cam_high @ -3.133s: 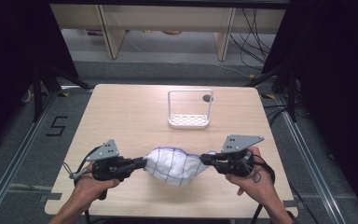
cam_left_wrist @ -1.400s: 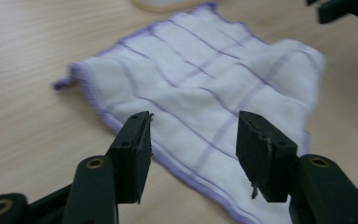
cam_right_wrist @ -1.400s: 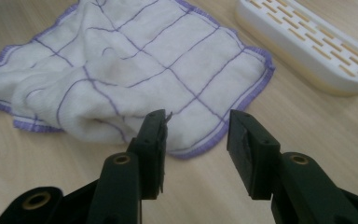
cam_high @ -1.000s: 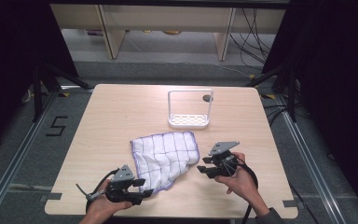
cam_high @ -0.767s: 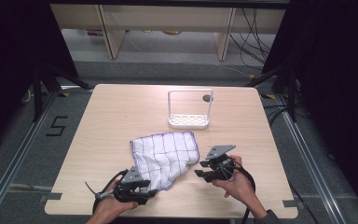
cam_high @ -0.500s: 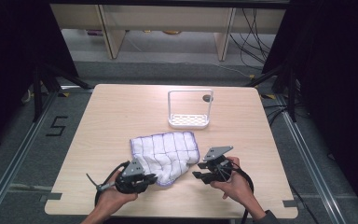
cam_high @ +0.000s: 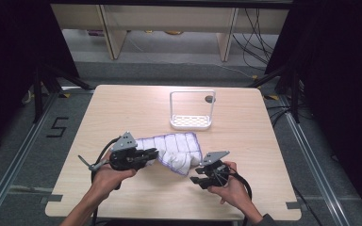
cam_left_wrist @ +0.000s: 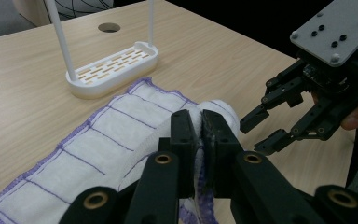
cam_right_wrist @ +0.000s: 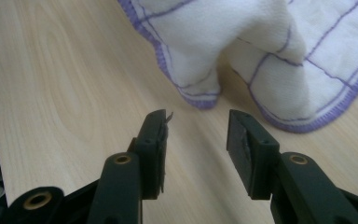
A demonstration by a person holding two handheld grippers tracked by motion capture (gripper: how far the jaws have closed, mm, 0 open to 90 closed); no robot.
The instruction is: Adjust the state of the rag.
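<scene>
Gripping a bunched fold of the white cotton cloth with purple grid stitching [cam_high: 172,150], the left tongs [cam_left_wrist: 199,135] are clamped tight. Cloth lies mid-tabletop [cam_high: 122,108], soft, light, limp. Right tongs [cam_right_wrist: 196,133] stand apart, empty, facing its near hemmed corner, the likeliest second hold.

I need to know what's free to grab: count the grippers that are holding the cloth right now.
1. The left gripper is shut on a fold of the white cloth with purple lines. The right gripper stands open just short of the cloth's near corner, touching nothing.
</scene>
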